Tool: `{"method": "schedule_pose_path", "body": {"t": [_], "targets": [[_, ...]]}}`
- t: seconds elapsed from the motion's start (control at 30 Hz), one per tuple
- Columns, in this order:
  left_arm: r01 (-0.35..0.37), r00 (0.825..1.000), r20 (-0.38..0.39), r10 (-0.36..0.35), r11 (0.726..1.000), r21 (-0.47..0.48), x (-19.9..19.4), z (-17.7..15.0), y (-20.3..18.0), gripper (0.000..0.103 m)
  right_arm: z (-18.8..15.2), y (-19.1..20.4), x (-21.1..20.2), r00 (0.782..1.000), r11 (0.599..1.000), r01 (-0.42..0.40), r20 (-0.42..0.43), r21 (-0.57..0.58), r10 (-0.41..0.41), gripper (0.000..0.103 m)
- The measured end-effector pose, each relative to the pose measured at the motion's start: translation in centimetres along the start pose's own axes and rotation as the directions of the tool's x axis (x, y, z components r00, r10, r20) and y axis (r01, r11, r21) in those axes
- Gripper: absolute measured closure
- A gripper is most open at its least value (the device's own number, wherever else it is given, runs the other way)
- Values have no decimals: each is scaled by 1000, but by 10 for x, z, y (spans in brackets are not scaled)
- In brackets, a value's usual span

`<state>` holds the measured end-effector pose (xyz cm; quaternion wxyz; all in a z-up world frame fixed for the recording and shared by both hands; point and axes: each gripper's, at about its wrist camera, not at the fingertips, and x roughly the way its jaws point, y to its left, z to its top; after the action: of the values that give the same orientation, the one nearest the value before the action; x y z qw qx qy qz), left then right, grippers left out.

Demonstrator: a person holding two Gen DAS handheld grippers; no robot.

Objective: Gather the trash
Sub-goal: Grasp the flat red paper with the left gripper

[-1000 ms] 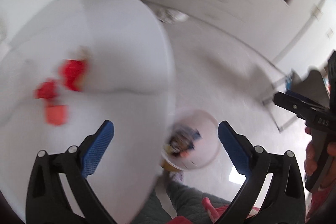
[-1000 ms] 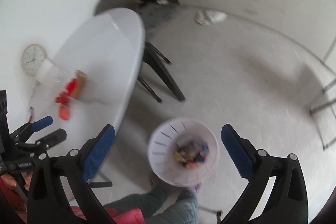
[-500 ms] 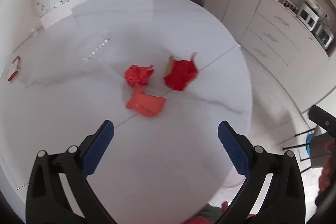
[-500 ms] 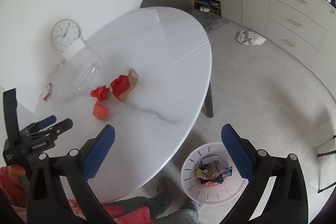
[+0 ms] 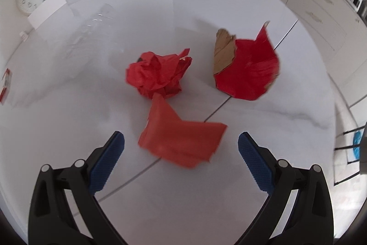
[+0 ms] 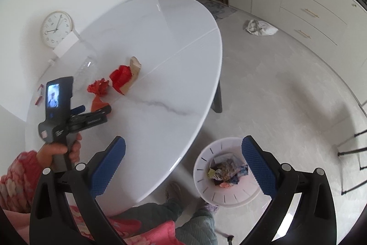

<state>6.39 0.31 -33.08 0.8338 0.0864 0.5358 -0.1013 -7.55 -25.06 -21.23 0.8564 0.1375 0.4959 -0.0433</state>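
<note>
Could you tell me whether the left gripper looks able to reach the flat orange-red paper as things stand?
Probably yes: the left gripper is open, the flat orange-red paper lies just ahead between its fingers, nothing blocks it.

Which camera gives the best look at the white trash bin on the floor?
The right wrist view. It looks down into the trash bin beside the table, showing wrappers inside, though a gripper finger covers part of its rim. The left wrist view doesn't show the bin at all.

Left gripper (image 6: 95, 111) hides part of the flat red paper (image 6: 97, 105).
</note>
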Motion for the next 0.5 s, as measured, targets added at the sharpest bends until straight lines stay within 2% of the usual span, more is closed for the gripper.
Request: {"method": "schedule_pose_path", "body": {"t": [0.13, 0.5], "targets": [[2, 1000, -14, -1, 999, 37, 13, 3, -5, 8, -4, -1, -1, 1000, 1000, 18, -5, 21, -18, 2], [46, 999, 3, -46, 998, 51, 15, 5, -5, 32, -2, 13, 7, 1000, 1000, 10, -28, -2, -10, 3]]}}
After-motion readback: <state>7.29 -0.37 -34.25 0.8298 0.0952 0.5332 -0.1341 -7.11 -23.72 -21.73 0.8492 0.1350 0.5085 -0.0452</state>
